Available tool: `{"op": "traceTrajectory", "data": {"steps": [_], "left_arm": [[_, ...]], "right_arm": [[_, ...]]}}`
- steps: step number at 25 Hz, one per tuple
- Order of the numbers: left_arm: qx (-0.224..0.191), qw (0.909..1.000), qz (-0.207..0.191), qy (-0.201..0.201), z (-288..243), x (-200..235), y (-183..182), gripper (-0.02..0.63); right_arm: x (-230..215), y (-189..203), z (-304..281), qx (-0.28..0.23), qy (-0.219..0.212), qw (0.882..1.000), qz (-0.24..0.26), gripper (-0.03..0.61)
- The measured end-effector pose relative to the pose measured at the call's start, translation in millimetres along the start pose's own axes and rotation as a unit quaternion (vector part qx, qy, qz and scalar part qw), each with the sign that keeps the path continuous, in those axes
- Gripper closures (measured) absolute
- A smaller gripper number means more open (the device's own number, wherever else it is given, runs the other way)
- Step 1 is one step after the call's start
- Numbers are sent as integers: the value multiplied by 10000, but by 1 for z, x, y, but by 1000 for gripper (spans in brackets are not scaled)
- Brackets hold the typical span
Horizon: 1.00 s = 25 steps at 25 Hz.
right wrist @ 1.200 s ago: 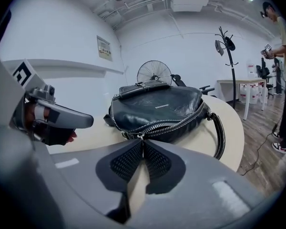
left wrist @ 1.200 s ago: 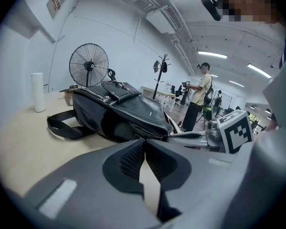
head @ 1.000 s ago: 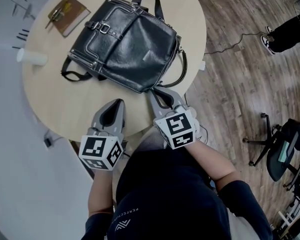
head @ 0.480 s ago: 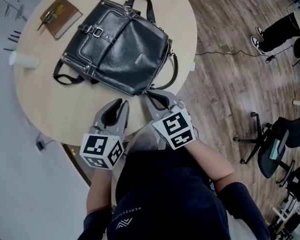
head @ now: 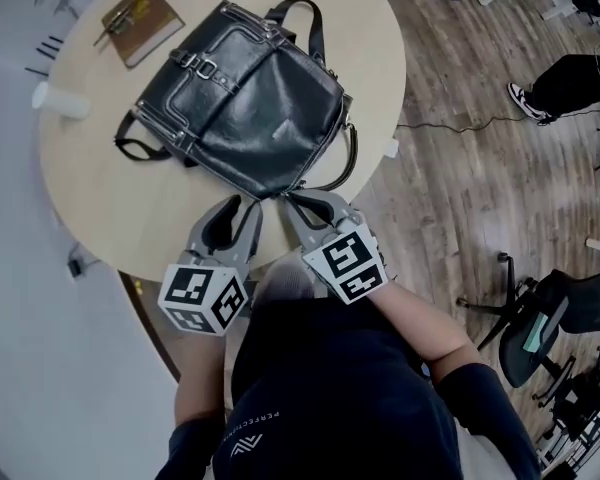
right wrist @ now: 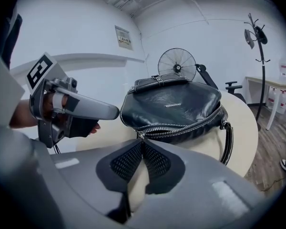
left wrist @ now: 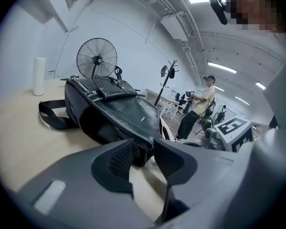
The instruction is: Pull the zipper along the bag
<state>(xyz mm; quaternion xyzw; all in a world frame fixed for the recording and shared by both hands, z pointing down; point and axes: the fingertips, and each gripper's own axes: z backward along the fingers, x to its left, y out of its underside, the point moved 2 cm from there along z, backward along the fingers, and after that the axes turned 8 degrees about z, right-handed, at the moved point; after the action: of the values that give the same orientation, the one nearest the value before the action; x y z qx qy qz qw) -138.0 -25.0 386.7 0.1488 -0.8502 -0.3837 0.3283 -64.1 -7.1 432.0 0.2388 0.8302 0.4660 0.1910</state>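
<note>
Left gripper (head: 244, 208) jaws are being shown spread now. They have just been opening, from pressed together a second ago to wide apart. The gripper is also being brought slightly closer to the bag (head: 245, 93) than in the earlier head views, so the bag's near corner is now being framed between the two pads. It is not being touched by either, and nothing is being clamped on the left yet. Right gripper (head: 302, 200) is being kept as it was, jaws pressed together with the tips at the zipper pull (right wrist: 141, 136). The tab appears to be pinched between them, though it is mostly being hidden by the pads.

Judged for the task: the pull is already being secured by the right, and the left is being readied to brace the bag's corner so the body is not dragged when the slider is drawn. The pull along the bag is not yet being made. The zipper (right wrist: 190, 126) teeth are being shown meshed along the whole visible length.

The bag is being seen lying flat on the round table (head: 130, 198), near corner toward the person's edge, flap and buckles facing up. Black glossy leather and silver teeth along the side are being shown, with a carry handle (right wrist: 227, 137) looping off the right end. The body is looking soft and slumped, so sliding is being expected if it is left unbraced.
</note>
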Motion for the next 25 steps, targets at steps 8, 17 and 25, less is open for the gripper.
{"op": "traceTrajectory", "data": {"steps": [8,17,25], "left_arm": [[-186,9977,640,-134,-7,-1,-5,442],[-273,9879,1517,-175,-22,5,-6,396],[-345,9886,1460,-111,-25,1,-8,456]], "right_arm": [[0,-1,0,93,-393,9991,160,565],[0,-2,1,160,-576,9968,524,565],[-4,-1,2,223,-732,9952,610,565]]}}
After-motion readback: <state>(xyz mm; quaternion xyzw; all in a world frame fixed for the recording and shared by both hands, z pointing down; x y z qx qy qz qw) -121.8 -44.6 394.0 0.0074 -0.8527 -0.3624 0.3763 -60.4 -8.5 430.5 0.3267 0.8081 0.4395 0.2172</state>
